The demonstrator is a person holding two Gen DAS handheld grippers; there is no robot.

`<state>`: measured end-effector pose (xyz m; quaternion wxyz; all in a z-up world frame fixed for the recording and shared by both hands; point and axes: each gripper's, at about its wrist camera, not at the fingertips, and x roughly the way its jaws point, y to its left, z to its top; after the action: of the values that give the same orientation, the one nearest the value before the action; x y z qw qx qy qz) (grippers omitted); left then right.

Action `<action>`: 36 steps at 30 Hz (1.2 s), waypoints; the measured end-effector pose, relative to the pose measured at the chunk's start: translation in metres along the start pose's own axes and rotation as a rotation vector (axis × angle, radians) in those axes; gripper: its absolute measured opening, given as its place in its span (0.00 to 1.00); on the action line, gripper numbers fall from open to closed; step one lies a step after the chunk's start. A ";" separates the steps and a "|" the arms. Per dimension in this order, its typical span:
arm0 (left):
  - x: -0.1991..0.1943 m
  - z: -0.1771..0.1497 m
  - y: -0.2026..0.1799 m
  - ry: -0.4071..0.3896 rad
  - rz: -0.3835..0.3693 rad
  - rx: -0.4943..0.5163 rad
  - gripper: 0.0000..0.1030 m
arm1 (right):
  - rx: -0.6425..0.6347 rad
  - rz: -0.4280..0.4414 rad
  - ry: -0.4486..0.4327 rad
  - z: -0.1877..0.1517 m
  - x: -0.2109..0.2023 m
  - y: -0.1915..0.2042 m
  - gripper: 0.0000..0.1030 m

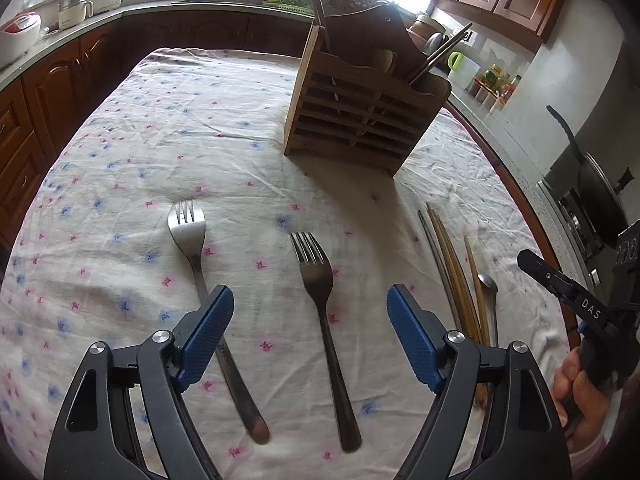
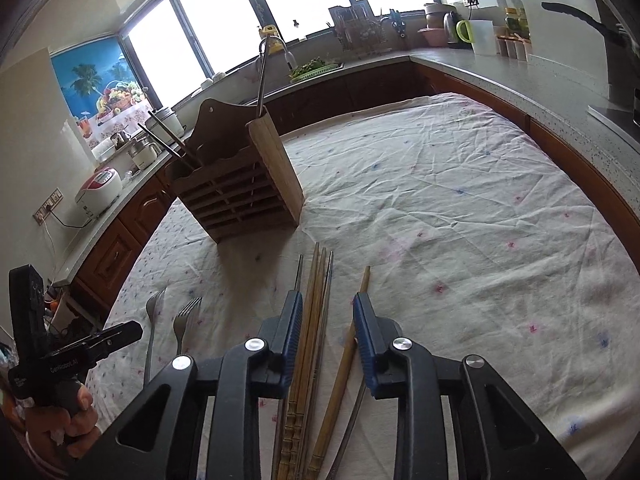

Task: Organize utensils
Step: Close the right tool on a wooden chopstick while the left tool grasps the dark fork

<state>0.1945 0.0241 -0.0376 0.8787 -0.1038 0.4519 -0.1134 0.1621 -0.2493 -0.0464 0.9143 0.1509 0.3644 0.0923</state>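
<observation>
Two steel forks lie side by side on the flowered cloth. My left gripper (image 1: 310,320) hangs open over the right fork (image 1: 320,280), whose handle runs between the blue pads. Its left pad covers part of the left fork (image 1: 188,228). A bundle of wooden and metal chopsticks (image 2: 316,312) lies between the narrowed jaws of my right gripper (image 2: 330,332). A single wooden chopstick (image 2: 348,356) lies by the right pad. The chopsticks rest flat with a gap among them, so no squeeze shows. The slatted wooden holder (image 1: 360,128) stands beyond with dark chopsticks in it.
A spoon (image 1: 488,284) lies just right of the chopsticks (image 1: 452,272). A hand (image 2: 68,420) grips the left tool at the lower left. Dark wood cabinets and a grey counter ring the table; a pan (image 1: 600,200) sits on the stove at the right.
</observation>
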 end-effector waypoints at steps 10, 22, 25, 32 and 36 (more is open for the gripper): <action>0.037 0.013 -0.004 0.089 0.009 0.027 0.53 | -0.038 0.032 0.096 0.009 0.045 0.017 0.22; 0.052 0.015 -0.001 0.125 -0.019 0.032 0.49 | -0.090 -0.013 0.200 0.026 0.107 0.023 0.14; 0.053 0.016 0.000 0.124 -0.026 0.032 0.49 | -0.114 -0.045 0.200 0.031 0.113 0.023 0.14; 0.054 0.018 -0.002 0.127 -0.027 0.051 0.49 | -0.170 -0.092 0.220 0.034 0.123 0.028 0.12; 0.054 0.018 0.001 0.129 -0.046 0.045 0.49 | -0.151 -0.082 0.212 0.040 0.124 0.028 0.14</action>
<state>0.2398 0.0111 -0.0690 0.8471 -0.0868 0.5024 -0.1500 0.2773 -0.1974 -0.0881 0.8825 0.0560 0.4566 0.0974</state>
